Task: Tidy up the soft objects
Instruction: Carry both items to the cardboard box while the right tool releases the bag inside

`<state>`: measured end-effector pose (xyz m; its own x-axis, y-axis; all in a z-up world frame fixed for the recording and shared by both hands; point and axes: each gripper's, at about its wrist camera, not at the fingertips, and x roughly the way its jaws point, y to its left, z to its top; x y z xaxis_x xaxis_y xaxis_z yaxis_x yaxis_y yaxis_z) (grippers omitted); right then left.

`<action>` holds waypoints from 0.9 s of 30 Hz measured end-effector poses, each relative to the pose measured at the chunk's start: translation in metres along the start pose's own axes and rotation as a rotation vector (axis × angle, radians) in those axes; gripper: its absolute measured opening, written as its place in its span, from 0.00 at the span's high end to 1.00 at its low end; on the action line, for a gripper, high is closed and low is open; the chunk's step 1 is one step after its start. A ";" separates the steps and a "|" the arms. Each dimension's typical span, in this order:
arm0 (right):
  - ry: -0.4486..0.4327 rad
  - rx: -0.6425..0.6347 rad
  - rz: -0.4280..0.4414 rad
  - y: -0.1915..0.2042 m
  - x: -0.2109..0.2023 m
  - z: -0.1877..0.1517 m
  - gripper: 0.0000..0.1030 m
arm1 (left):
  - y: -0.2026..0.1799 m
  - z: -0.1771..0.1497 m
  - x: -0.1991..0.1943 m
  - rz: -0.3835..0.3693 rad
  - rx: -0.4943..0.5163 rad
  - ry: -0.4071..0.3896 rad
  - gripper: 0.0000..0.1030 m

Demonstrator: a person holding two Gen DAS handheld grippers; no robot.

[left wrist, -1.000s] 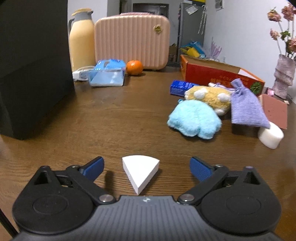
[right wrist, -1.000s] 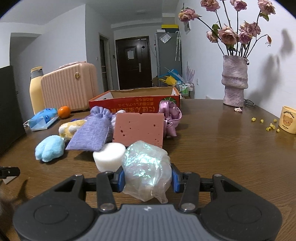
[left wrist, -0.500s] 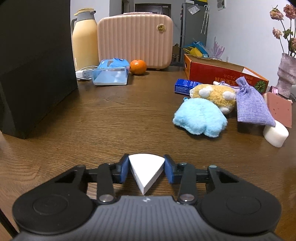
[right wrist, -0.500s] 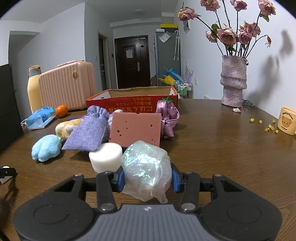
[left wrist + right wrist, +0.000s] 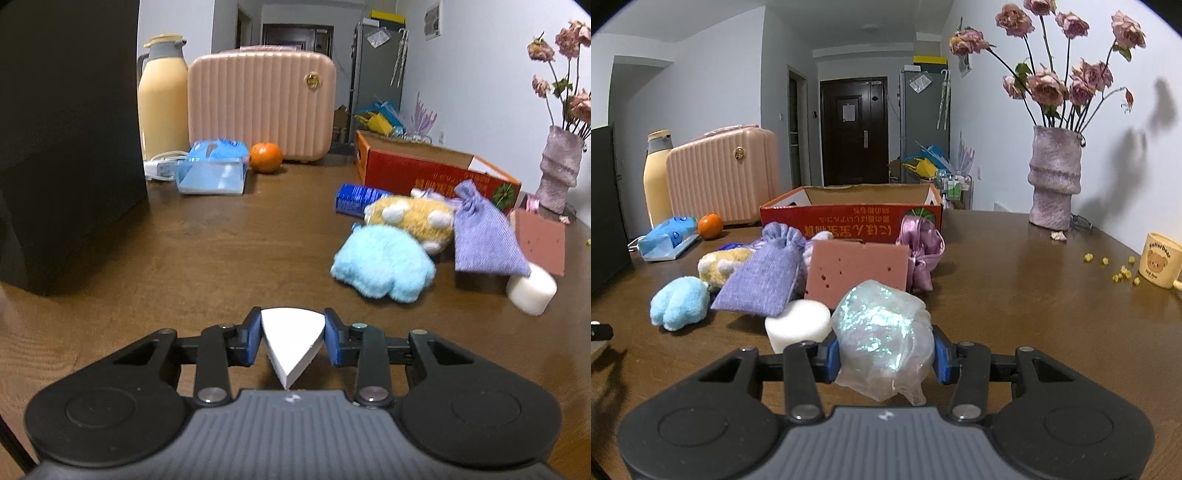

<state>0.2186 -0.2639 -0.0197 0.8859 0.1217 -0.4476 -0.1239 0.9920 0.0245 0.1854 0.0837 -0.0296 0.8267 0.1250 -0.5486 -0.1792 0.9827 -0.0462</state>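
White wedge [image 5: 291, 341]: foam piece clamped between the blue pads of the left gripper [image 5: 292, 341], tip pointing back at the camera, broad end forward.
Left jaws: have just closed onto it.
Red box [image 5: 424, 171]: ahead and well to the right, beyond the plush toys.
Right gripper [image 5: 884, 354]: clenched on an iridescent pouch [image 5: 882, 336]; its box [image 5: 849, 214] lies straight ahead, so nearer.
Pose: both tilt gently downward over the table.

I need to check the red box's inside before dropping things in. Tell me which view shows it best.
The right wrist view: it faces the red box squarely, with the open top and inner back wall visible. The left wrist view shows the red box only obliquely from one corner, its inside mostly hidden.
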 end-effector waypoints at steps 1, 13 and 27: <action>-0.004 -0.004 0.000 0.001 0.000 0.002 0.55 | -0.001 0.003 -0.001 -0.003 -0.001 -0.008 0.66; -0.062 -0.029 0.000 0.006 0.000 0.035 0.55 | -0.021 0.044 -0.009 -0.061 0.006 -0.110 0.66; -0.122 0.004 0.023 0.004 0.034 0.085 0.55 | -0.058 0.104 0.015 -0.126 -0.002 -0.194 0.66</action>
<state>0.2857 -0.2532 0.0409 0.9307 0.1474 -0.3348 -0.1433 0.9890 0.0372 0.2641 0.0424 0.0514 0.9296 0.0250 -0.3677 -0.0685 0.9920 -0.1056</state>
